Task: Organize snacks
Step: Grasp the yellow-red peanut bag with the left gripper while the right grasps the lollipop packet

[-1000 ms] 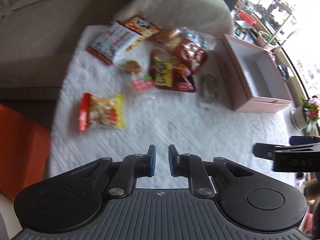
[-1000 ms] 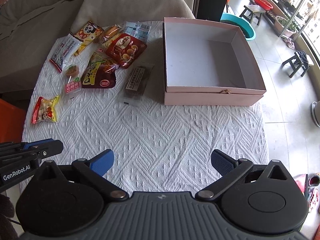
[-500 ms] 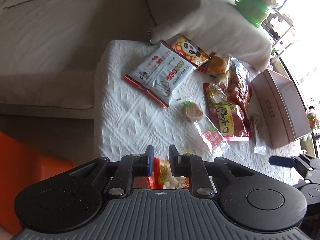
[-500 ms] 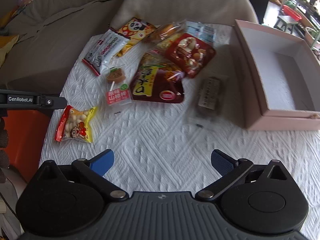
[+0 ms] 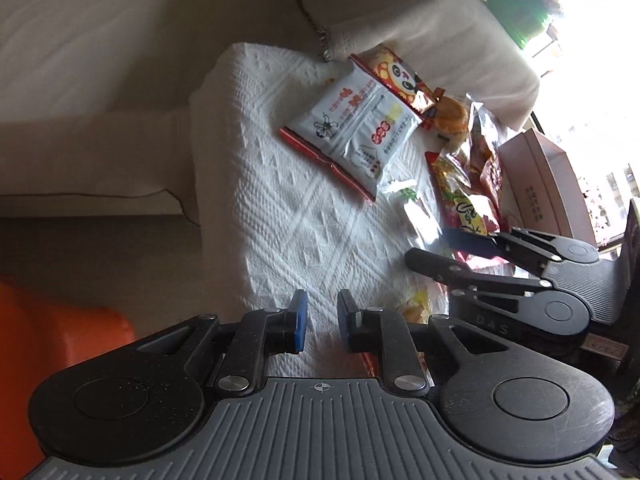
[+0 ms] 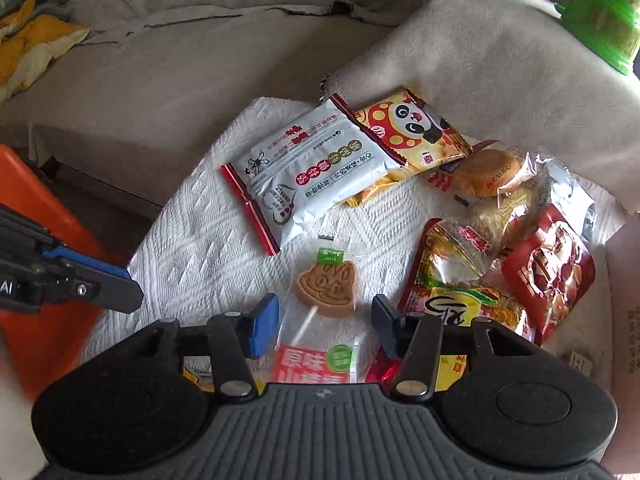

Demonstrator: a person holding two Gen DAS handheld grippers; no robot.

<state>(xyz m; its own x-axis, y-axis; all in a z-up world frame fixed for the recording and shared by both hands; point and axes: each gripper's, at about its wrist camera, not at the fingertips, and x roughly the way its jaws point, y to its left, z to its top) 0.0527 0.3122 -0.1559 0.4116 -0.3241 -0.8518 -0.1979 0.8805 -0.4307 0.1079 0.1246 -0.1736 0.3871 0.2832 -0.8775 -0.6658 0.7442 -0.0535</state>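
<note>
The right gripper (image 6: 324,322) is closing its jaws around a brown lollipop (image 6: 326,288) in a clear wrapper, on the white cloth (image 6: 200,248). At ten o'clock from it lies a white snack bag (image 6: 308,168). The left gripper (image 5: 322,320) is clenched on nothing.

Left wrist view: looks steeply down from close above the near-left corner of the white textured cloth (image 5: 296,216), facing the sofa. Right wrist view: looks steeply down from close above the cloth's middle, toward the sofa. Both views share the white-and-red packet (image 5: 352,128) (image 6: 308,172) and the panda packet (image 5: 400,76) (image 6: 412,128).
</note>
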